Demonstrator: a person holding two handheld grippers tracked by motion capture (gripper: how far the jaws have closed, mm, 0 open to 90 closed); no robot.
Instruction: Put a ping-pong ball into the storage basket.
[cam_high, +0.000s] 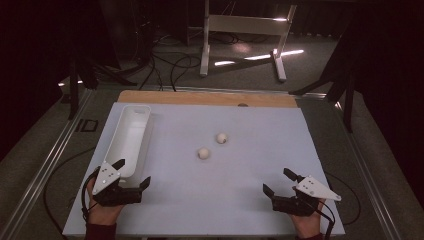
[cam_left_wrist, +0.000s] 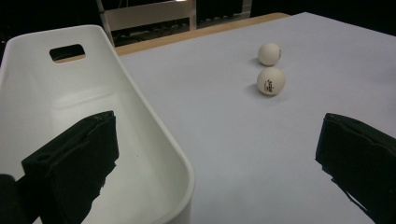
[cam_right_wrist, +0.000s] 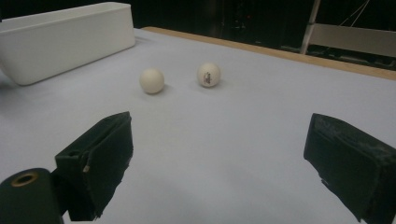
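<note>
Two white balls lie close together near the middle of the pale sheet (cam_high: 235, 200), the nearer ball (cam_high: 203, 153) and the farther ball (cam_high: 221, 137). In the left gripper view they are the near ball (cam_left_wrist: 271, 80) and the far ball (cam_left_wrist: 269, 53); in the right gripper view, one ball (cam_right_wrist: 152, 80) and the other (cam_right_wrist: 208, 74). A long white bin (cam_high: 129, 135) stands along the sheet's left side. My left gripper (cam_high: 134, 172) is open at the bin's near end, one jaw over the bin's inside (cam_left_wrist: 56, 93). My right gripper (cam_high: 276, 180) is open at the front right, nothing between its jaws.
The sheet covers a wooden table whose bare strip (cam_high: 200, 97) shows along the far edge. Behind the table, a white metal stand (cam_high: 240, 30) and cables (cam_high: 170, 65) are on the dark floor. Metal rails (cam_high: 45, 170) run along both sides of the table.
</note>
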